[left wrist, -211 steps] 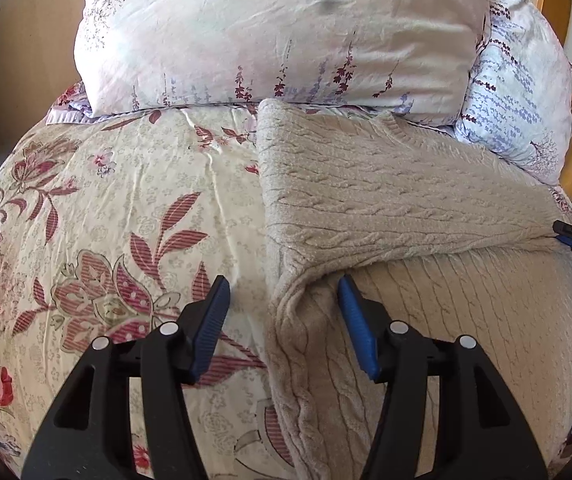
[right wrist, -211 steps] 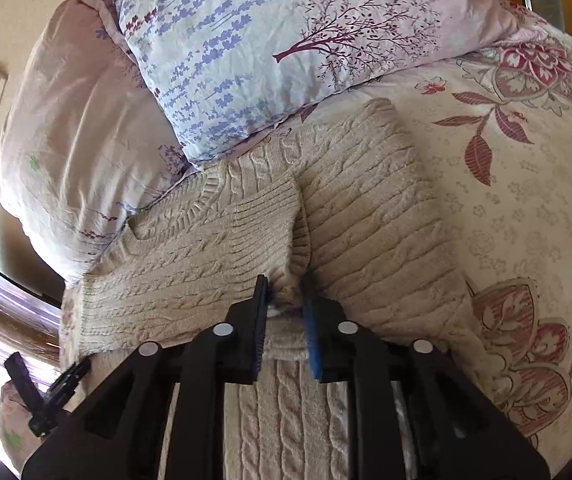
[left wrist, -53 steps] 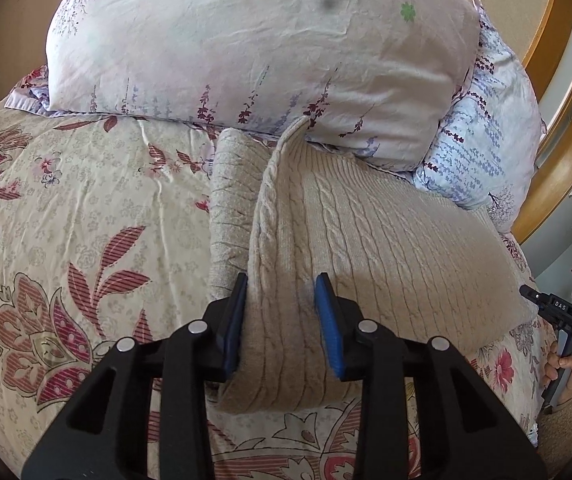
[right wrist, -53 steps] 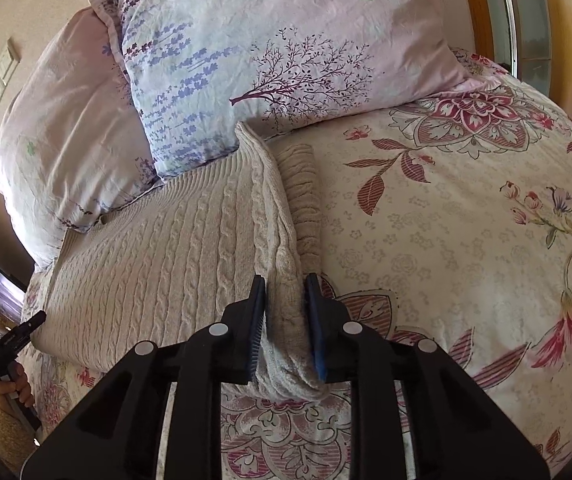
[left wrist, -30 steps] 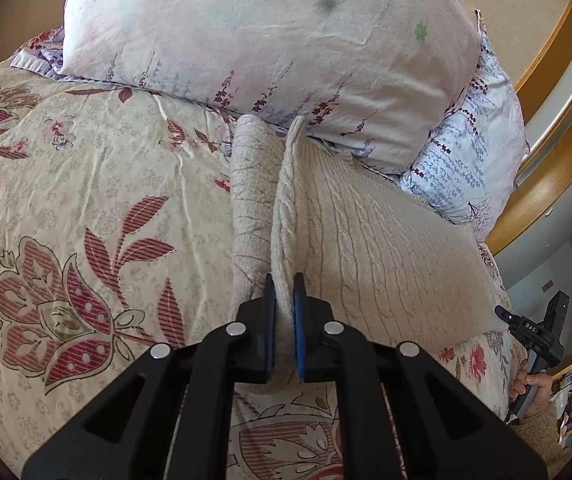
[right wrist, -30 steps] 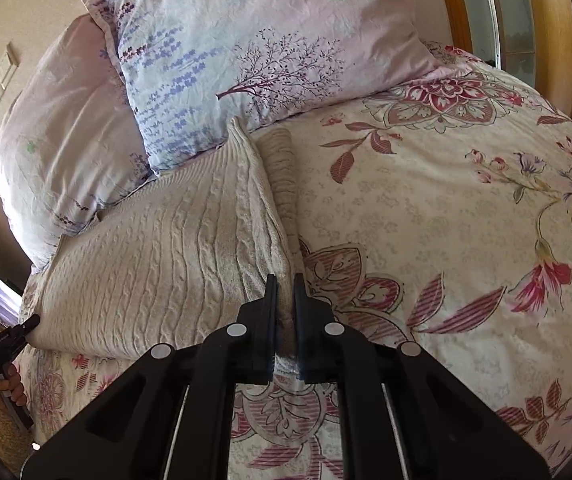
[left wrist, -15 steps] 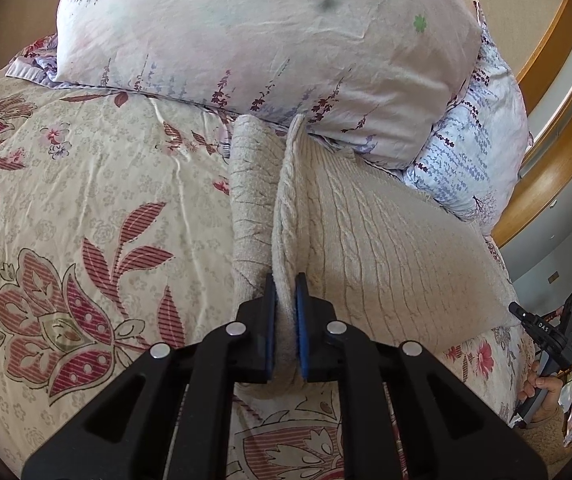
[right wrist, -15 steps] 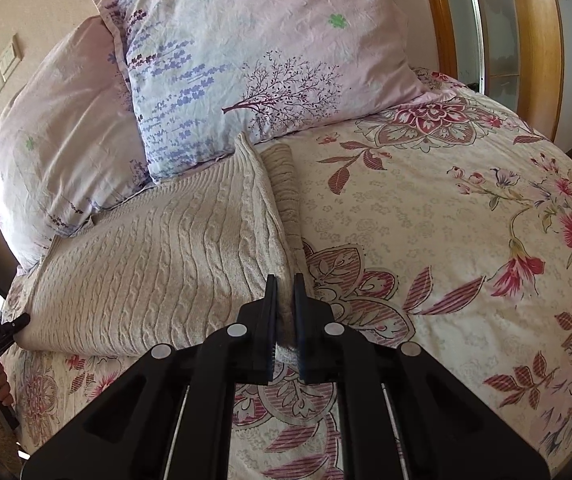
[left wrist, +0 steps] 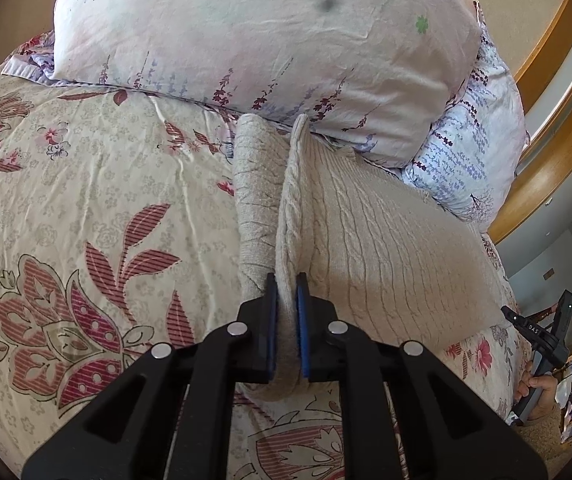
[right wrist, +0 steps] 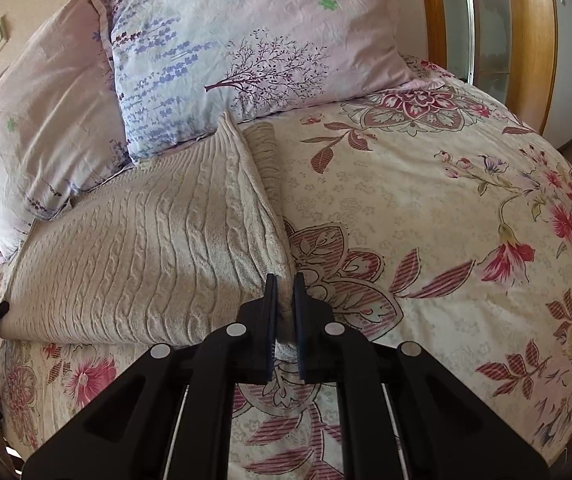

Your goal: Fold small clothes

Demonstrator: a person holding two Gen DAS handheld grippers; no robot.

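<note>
Cream cable-knit sweater (left wrist: 385, 248), soft, thick, floppy, on floral bedspread (left wrist: 86, 200) at 6 o'clock of pillows (left wrist: 266, 40); near corners pinched by left gripper (left wrist: 286, 312) and right gripper (right wrist: 284, 308); best held by corners.

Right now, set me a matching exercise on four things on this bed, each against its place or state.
1. beige cable-knit sweater
2. pale pink lavender-print pillow
3. blue-and-pink tree-print pillow
4. cream quilt with red flowers

a. covers the bed beneath everything
b. pinched at two corners, one per gripper
c. leans at the bed's head, left side
d. leans at the bed's head, right side

Pairs: 1-b, 2-c, 3-d, 4-a
</note>
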